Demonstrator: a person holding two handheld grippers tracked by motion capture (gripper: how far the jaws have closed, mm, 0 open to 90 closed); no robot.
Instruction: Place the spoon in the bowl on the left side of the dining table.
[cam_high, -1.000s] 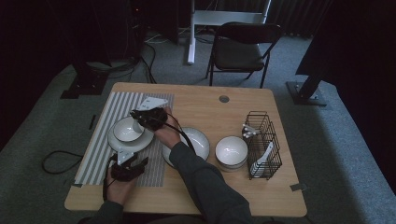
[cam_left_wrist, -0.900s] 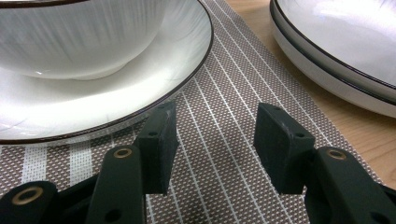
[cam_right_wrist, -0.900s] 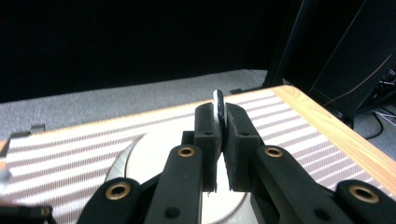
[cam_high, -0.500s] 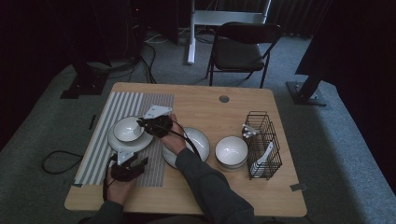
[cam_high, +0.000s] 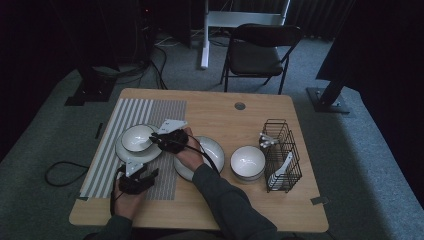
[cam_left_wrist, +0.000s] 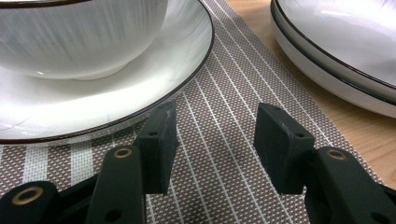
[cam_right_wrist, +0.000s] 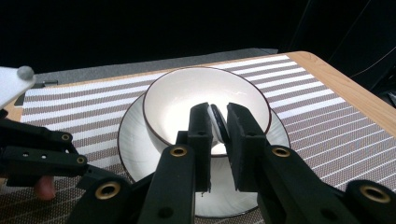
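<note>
Black jaws of the left gripper (cam_high: 151, 173) stand spread apart with nothing between them. It is held low in the person's left hand (cam_high: 125, 200) at the near edge of the striped placemat (cam_high: 130, 112). The left gripper view looks along the mat from just above it. There the open left gripper (cam_left_wrist: 212, 140) points at the gap between the rim of the small plate (cam_left_wrist: 93, 93) and the stacked large plates (cam_left_wrist: 336, 56) on the bare wood.

Farther in, the right forearm reaches diagonally across the table (cam_high: 225, 115), with the right hand (cam_high: 187, 152) over the near edge of the stacked plates (cam_high: 216, 150). The right gripper (cam_high: 155, 141) points left toward the white bowl (cam_high: 136, 138), which sits on the small plate (cam_high: 125, 154) on the mat.

The high view is too coarse to show what it holds. The right gripper view does show it: the right gripper (cam_right_wrist: 217, 135) is pinched on a thin white piece with a dark rim, apparently a spoon (cam_right_wrist: 219, 122). The piece is held on edge over the inside of the bowl (cam_right_wrist: 187, 93), at its near wall. Whether it touches the bowl cannot be told. The left gripper's arm lies at the left edge of that view.

Beyond the plates, to the right, stand a second white bowl (cam_high: 247, 161) and a black wire basket (cam_high: 282, 150) with white utensils in it. A folding chair (cam_high: 260, 50) stands on the carpet past the table.
</note>
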